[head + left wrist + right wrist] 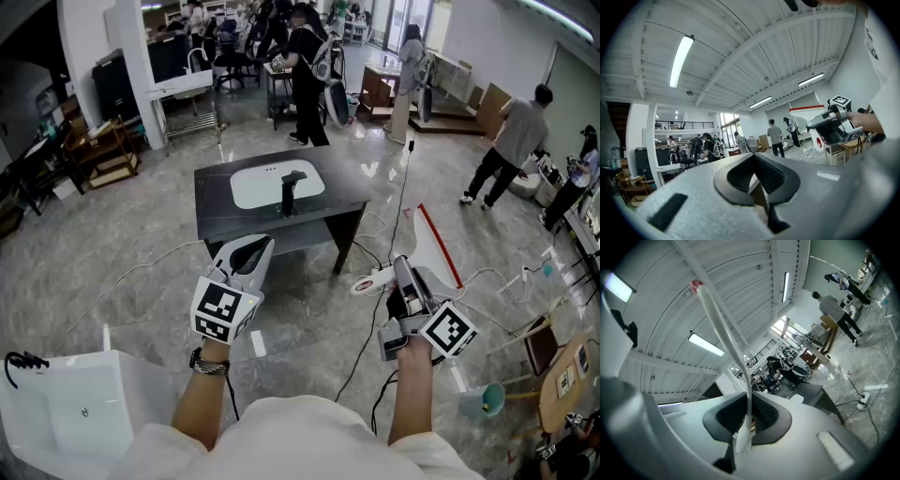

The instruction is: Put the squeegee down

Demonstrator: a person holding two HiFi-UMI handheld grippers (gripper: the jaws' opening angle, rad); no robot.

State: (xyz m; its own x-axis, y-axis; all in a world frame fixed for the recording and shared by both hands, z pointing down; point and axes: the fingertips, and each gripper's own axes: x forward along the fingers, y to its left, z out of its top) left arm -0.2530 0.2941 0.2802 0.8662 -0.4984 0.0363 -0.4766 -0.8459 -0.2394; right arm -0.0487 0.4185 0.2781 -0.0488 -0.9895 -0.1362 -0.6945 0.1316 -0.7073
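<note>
My right gripper [401, 270] is shut on the squeegee [433, 246], a white tool with a red edge on its blade, held in the air over the floor to the right of the dark table. In the right gripper view the squeegee's white handle [723, 329] rises from between the jaws [745, 420] up to a red tip. My left gripper [253, 246] hangs in front of the table with its jaws together and nothing in them. In the left gripper view, past the closed jaws [752, 176], the right gripper [834, 124] and the squeegee [806, 112] show at the right.
A dark table [216, 220] with a white basin [253, 187] and a black faucet [292, 192] stands just ahead. A white sink unit [56, 403] is at the lower left. Cables [375, 319] run across the floor. Several people stand further back.
</note>
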